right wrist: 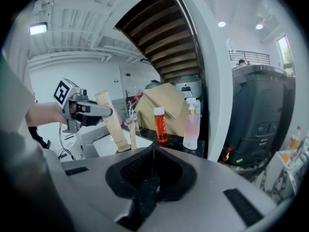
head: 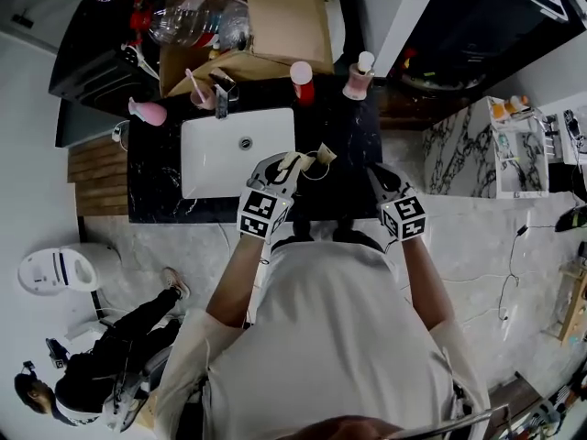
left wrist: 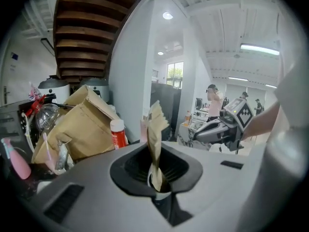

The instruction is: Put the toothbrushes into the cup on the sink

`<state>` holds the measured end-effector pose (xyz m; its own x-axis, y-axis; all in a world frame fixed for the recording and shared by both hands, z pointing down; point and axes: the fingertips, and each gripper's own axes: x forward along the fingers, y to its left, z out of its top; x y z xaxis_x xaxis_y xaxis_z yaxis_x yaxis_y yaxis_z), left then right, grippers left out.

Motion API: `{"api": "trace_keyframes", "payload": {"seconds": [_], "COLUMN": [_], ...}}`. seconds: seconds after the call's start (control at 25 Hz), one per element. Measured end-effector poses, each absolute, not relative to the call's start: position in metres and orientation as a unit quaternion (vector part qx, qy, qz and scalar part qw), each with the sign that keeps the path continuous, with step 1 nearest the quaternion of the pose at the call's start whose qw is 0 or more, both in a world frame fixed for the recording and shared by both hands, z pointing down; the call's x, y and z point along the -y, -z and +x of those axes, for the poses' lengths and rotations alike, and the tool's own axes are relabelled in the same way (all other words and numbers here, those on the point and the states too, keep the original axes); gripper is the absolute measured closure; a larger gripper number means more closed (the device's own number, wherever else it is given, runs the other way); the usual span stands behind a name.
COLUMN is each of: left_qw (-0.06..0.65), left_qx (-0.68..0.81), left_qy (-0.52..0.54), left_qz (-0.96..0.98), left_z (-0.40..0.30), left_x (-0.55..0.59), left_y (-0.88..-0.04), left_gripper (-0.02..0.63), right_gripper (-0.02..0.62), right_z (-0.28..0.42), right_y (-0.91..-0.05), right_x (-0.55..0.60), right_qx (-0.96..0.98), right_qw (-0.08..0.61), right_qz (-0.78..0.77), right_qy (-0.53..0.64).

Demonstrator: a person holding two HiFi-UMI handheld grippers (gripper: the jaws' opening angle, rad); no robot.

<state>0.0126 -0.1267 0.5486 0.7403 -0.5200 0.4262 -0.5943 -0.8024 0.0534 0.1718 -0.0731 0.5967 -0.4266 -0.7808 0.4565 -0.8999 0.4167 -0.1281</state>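
My left gripper is shut on a tan paper toothbrush packet that stands upright out of its jaws, held over the black counter just right of the white sink. The right gripper view shows the same packet at its left, with a second narrow tan strip beside it. My right gripper hovers to the packet's right, shut, with nothing seen between its jaws. The cup, holding a pink toothbrush, stands behind the sink's far left corner.
Along the back of the black counter stand a pink bottle, a red bottle with a pale cap and a pink pump bottle. A brown paper bag sits behind them. A person crouches on the floor at lower left.
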Motion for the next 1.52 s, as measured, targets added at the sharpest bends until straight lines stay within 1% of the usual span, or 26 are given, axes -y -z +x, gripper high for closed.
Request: {"api": "trace_keyframes", "payload": {"seconds": [0.28, 0.88, 1.52], "left_qw": [0.048, 0.041, 0.039], "left_qx": [0.275, 0.248, 0.244], "left_qy": [-0.249, -0.275, -0.296], "left_qz": [0.927, 0.928, 0.923], "left_z": [0.027, 0.042, 0.043], "left_x": [0.124, 0.130, 0.133], "left_y": [-0.570, -0.606, -0.646], "left_gripper": [0.572, 0.571, 0.571], "right_gripper": [0.554, 0.554, 0.554], "right_z": [0.187, 0.188, 0.182], "right_y": [-0.595, -0.583, -0.584], "right_x": [0.065, 0.063, 0.064], "right_qx": [0.807, 0.797, 0.799], "right_qw": [0.156, 0.138, 0.148], "right_qz": [0.539, 0.555, 0.549], "right_qy": [-0.186, -0.192, -0.197]}}
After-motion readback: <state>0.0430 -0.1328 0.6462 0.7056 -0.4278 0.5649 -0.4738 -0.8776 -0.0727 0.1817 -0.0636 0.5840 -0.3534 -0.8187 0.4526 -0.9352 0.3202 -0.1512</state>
